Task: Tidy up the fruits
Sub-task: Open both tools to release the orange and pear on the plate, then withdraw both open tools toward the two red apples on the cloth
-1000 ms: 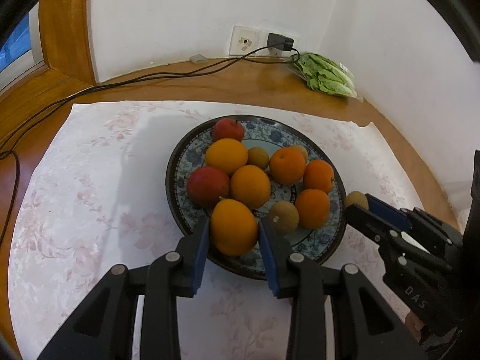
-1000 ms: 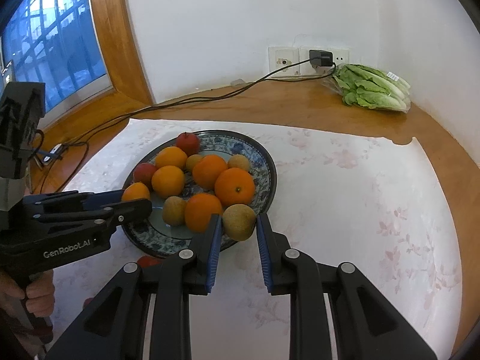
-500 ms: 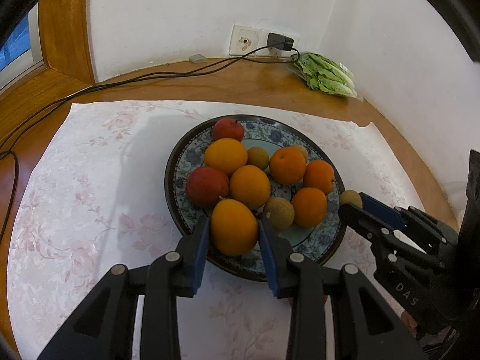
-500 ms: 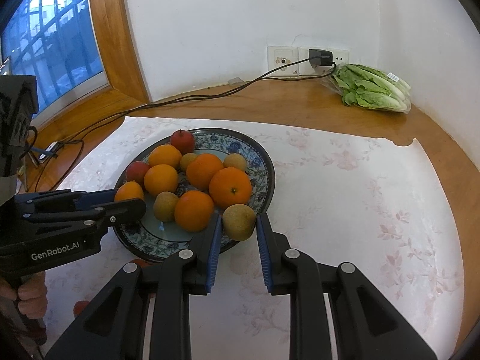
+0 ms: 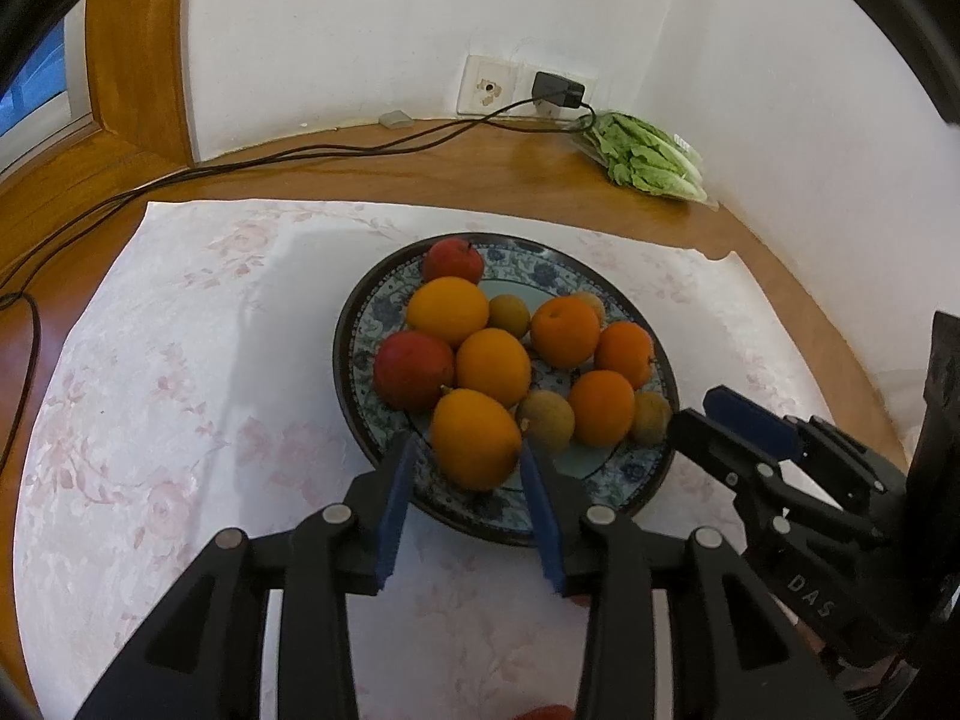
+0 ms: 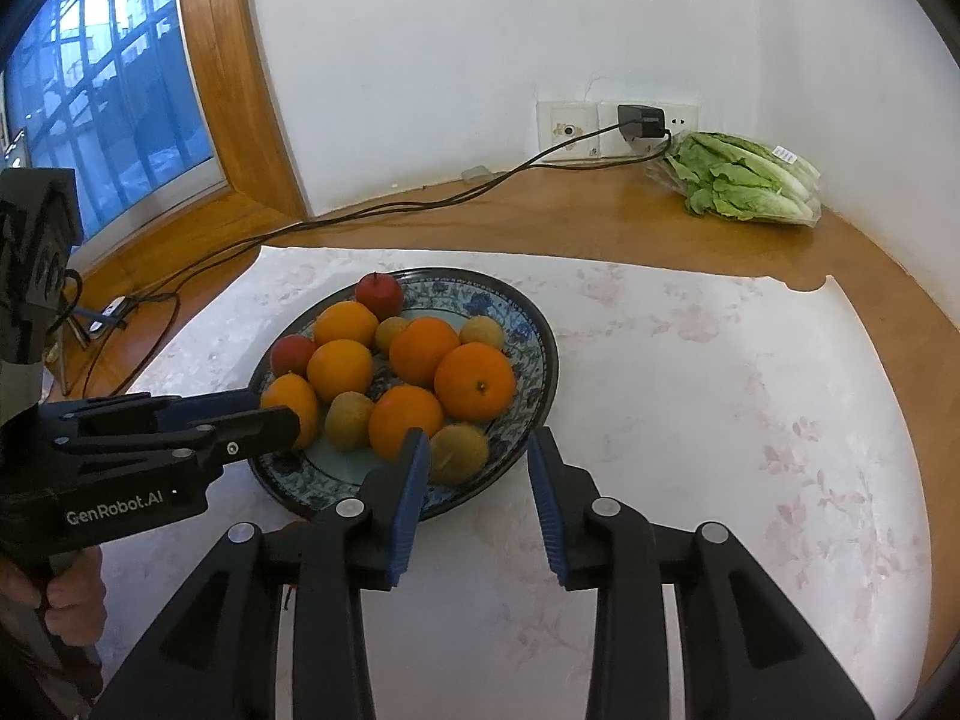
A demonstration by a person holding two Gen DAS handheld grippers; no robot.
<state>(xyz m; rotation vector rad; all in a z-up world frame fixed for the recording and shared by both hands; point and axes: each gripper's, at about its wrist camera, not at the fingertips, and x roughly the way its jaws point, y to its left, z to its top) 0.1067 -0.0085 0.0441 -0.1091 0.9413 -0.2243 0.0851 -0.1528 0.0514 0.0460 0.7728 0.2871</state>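
round blue-patterned plate (image 6: 528, 324), glossy: held oranges, red apples, fuzzy kiwis. left gripper (image 5: 469, 468) clasped front-edge orange (image 5: 475, 439); right gripper (image 6: 480, 471) spread, released, near-edge kiwi (image 6: 459, 453) between fingers.

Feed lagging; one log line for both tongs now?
left tongs: shut on orange | right tongs: open, kiwi on plate

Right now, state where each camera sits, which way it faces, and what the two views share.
Left wrist: rides the left gripper, looking along its fingers at the plate; the right gripper enters from the right.
Right wrist: rides the right gripper, facing the same plate; the left gripper and a hand show at left.
Shared: plate, fruit, wall socket, lettuce.
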